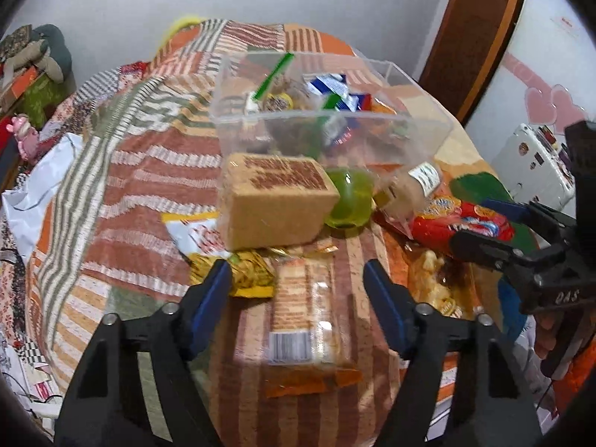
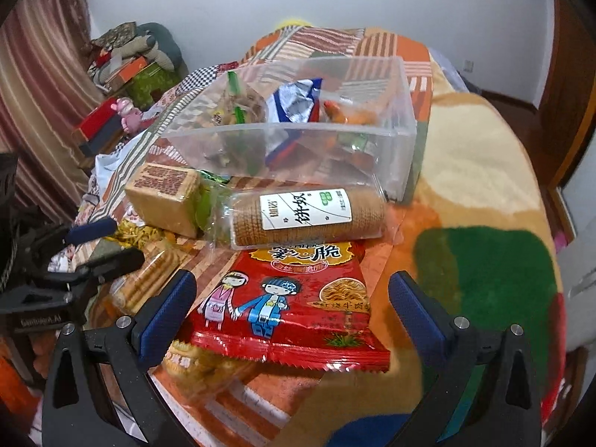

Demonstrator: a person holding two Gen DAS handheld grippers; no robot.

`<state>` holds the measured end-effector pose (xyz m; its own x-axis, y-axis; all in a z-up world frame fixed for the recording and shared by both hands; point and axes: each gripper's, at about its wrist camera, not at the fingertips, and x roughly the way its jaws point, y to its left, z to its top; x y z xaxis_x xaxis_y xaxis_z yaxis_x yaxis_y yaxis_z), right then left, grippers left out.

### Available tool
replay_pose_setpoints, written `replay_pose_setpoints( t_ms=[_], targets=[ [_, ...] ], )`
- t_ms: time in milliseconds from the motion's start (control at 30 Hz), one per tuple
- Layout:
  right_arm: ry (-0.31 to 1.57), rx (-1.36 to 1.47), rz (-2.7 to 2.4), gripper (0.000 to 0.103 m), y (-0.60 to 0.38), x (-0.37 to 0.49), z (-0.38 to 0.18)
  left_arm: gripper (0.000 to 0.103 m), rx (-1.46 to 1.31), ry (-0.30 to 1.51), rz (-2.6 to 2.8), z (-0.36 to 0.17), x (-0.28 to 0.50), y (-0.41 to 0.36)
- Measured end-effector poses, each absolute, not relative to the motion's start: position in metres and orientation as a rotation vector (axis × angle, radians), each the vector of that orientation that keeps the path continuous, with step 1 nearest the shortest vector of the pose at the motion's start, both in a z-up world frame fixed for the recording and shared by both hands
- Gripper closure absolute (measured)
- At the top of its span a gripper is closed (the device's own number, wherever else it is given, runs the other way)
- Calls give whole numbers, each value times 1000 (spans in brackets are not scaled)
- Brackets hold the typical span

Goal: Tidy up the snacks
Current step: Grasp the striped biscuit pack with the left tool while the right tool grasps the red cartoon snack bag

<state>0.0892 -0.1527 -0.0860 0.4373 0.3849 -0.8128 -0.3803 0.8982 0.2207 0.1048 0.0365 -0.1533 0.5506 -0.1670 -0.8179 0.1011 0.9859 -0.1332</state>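
Snacks lie beside one clear bin (image 2: 395, 149) on a patchwork quilt (image 1: 149, 164): one red packet (image 2: 290, 298), one biscuit roll (image 2: 309, 218), one tan block (image 1: 275, 201); both grippers (image 1: 296, 290) (image 2: 292, 298) spread, empty; white walls

A striped patchwork quilt (image 1: 156, 171) covers the bed, with a pink toy (image 2: 128, 113) and white fridge (image 1: 540, 171) beyond.

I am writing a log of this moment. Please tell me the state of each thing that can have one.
Left gripper: open, empty, over the clear biscuit pack.
Right gripper: open, empty, over the red noodle bag.
Clear box: no lid, partly filled with snacks.
Biscuit roll: lying on its side, sealed.
Brown block: outside the box.
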Motion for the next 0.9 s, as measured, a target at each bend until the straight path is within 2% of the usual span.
replay_pose_setpoints(
  t_ms=[133, 233, 333, 400, 467, 500, 733, 767, 800, 833, 867, 900],
  targets=[
    [1005, 15, 481, 1, -154, 85, -87, 45, -77, 1020, -179, -167, 107, 33],
    [993, -2, 489, 3, -153, 83, -86, 47, -96, 1042, -195, -175, 108, 32],
    [994, -17, 508, 10, -150, 82, -87, 48, -116, 1063, -216, -183, 110, 28],
    [984, -20, 506, 10, -150, 81, -86, 51, -106, 1058, -211, -185, 110, 24],
    [978, -7, 502, 15, -153, 81, -86, 63, -90, 1047, -203, -186, 111, 21],
    [979, 1, 504, 15, -155, 82, -85, 65, -93, 1046, -208, -185, 111, 20],
    [977, 19, 509, 25, -165, 80, -80, 69, -77, 1027, -210, -178, 107, 18],
    [975, 22, 510, 31, -168, 79, -79, 69, -77, 1019, -208, -174, 106, 18],
    [973, 21, 506, 43, -169, 79, -77, 69, -78, 1010, -209, -170, 105, 17],
    [975, 11, 487, 72, -170, 80, -76, 69, -78, 1002, -211, -167, 104, 17],
    [986, 17, 493, 89, -174, 82, -75, 69, -76, 992, -213, -163, 103, 16],
    [1002, 46, 514, 89, -178, 84, -76, 69, -74, 983, -214, -160, 102, 16]
  ],
)
